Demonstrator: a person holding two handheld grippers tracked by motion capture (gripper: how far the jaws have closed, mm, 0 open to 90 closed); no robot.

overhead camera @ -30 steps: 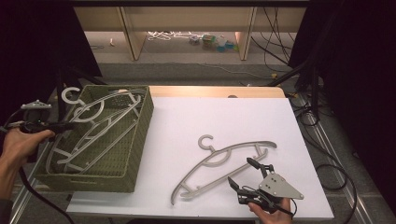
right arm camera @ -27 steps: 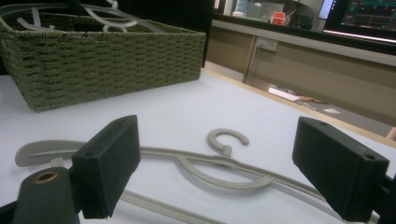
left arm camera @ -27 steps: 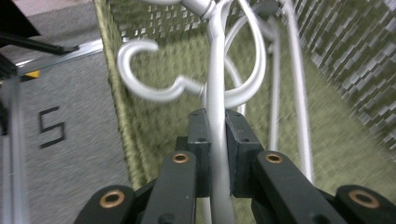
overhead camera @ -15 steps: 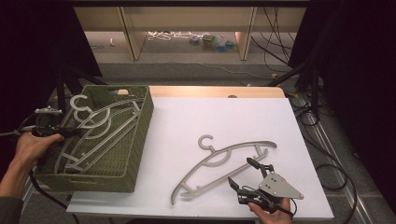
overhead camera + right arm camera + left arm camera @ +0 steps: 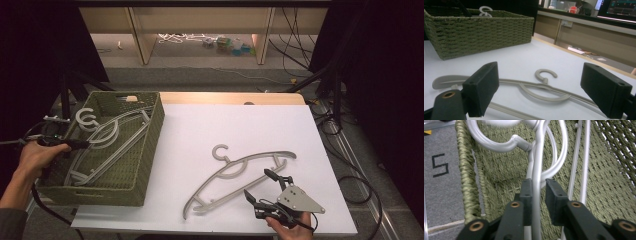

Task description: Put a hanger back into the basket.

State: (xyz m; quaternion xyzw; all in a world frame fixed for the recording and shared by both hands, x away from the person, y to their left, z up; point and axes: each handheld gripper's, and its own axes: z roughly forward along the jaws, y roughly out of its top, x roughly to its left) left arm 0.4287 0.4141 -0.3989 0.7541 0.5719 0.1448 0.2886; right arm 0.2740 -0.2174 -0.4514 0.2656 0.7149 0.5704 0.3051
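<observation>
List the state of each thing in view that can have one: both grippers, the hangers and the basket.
Left gripper: fingers just opening, loose around a pale grey plastic hanger in the basket.
Right gripper: open, empty, beside the table hanger.
Green woven rectangular basket: upright, holding hangers.
Grey plastic hanger on the white table: lying flat, untouched.

I'm working in a lab: black drapes (image 5: 45, 45) around my white counter (image 5: 240, 125), loose cables (image 5: 320, 60) across the floor, monitors (image 5: 620, 8) glowing behind.
</observation>
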